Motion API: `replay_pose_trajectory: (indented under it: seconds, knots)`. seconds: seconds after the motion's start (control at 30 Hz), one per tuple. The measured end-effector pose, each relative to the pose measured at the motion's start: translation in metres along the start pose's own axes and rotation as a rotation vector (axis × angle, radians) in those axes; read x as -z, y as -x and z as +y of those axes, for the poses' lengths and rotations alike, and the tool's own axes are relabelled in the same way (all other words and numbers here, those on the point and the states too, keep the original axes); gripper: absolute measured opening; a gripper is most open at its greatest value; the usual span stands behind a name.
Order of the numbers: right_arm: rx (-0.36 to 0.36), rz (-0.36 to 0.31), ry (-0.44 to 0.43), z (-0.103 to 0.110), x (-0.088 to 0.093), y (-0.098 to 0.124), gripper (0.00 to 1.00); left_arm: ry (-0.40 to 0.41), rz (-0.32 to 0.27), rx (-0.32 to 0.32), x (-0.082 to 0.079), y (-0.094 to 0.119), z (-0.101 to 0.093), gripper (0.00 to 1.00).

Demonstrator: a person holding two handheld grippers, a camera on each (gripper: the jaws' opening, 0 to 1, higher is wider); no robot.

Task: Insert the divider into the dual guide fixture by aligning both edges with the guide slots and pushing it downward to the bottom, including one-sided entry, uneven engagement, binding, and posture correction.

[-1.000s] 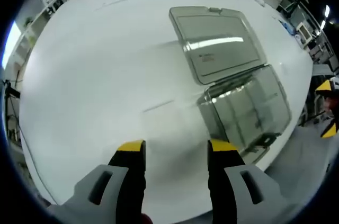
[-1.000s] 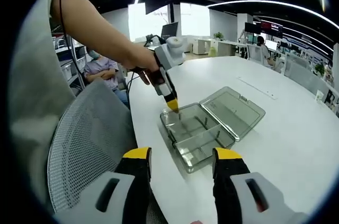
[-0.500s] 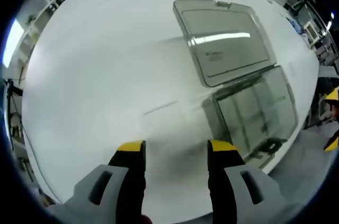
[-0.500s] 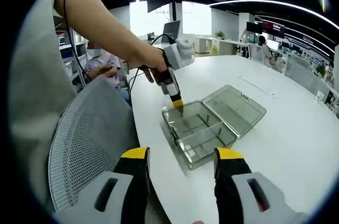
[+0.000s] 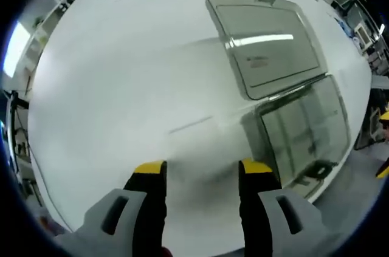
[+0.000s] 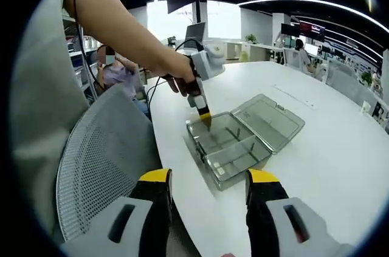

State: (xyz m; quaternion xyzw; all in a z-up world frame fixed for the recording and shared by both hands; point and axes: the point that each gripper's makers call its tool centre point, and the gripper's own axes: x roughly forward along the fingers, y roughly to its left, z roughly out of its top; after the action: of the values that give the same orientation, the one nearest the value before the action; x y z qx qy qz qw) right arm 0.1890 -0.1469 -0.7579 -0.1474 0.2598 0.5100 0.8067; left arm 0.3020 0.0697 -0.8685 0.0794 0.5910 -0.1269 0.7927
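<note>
A clear plastic box (image 6: 228,147) lies on the white table (image 6: 328,166) with its lid (image 6: 270,120) swung open flat beside it. Thin upright partitions stand inside the box. In the right gripper view a person's hand holds my left gripper (image 6: 205,120) with its yellow tips just over the box's far left corner. The left gripper view has the box base (image 5: 304,138) and lid (image 5: 267,41) at the right, and my left gripper (image 5: 203,169) open over bare table with nothing between its fingers. My right gripper (image 6: 209,177) hangs open off the table's near edge, well short of the box.
A grey mesh chair back (image 6: 100,160) stands at the left, close to the table edge. The person's arm (image 6: 115,32) reaches in from the upper left. Another person (image 6: 118,71) sits behind the chair. Desks and monitors fill the far room.
The left gripper has shifted a little along the box's far corner, so box and lid slide right in its view. The right gripper has barely moved. Both stay open.
</note>
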Motion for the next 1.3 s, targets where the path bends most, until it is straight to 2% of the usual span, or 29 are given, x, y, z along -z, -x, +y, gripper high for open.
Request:
replay_pose_trajectory:
  seconds: [0.37, 0.63, 0.8, 1.0, 1.3]
  knots:
    - [0.004, -0.003, -0.005, 0.0005, 0.0003, -0.0001, 0.45, -0.009, 0.025, -0.045, 0.0012, -0.0024, -0.0028, 0.47]
    - [0.009, 0.002, -0.004, 0.0006, 0.0023, 0.0006, 0.44, -0.010, 0.024, -0.048, 0.0010, -0.0023, -0.0010, 0.47]
    - [0.010, 0.004, -0.005, 0.0008, 0.0023, 0.0007, 0.44, -0.021, 0.026, -0.046, 0.0018, -0.0018, -0.0014, 0.42]
    - [0.012, 0.008, -0.004, 0.0002, 0.0030, 0.0006, 0.43, -0.050, 0.027, -0.039, 0.0030, -0.0013, -0.0016, 0.32]
    - [0.015, 0.013, -0.001, -0.0006, 0.0029, 0.0019, 0.43, -0.085, 0.033, -0.024, 0.0041, -0.0014, -0.0013, 0.31]
